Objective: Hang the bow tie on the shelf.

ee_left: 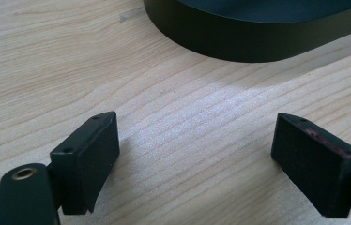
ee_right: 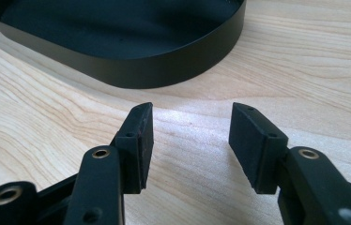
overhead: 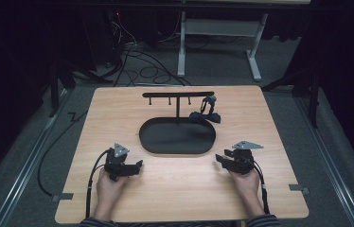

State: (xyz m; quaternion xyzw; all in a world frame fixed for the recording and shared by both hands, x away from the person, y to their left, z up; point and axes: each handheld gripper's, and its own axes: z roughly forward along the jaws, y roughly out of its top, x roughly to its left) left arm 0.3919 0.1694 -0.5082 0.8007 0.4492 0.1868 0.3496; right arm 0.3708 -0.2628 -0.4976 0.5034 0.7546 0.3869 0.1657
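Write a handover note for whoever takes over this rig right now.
Left tongs: open, empty, resting on the table left of the tray.
Right tongs: open, empty, on the table right of the tray.
Rack: stands at the tray's back edge, hooks bare.
Dark bundle: lies on the table by the tray's back right corner.
Done: nothing visible yet.
Left: likely pick up the bundle and hang or tray it.

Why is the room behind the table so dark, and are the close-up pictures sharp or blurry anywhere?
High view: light falls on the wooden table while the surroundings sink into near black, and the picture is slightly soft. Left gripper view: the wood grain is crisp, with a pale sheen below the black tray; the nearest part of the left gripper blurs. Right gripper view: a similar sheen between the open jaws of the right gripper, tray interior dark.
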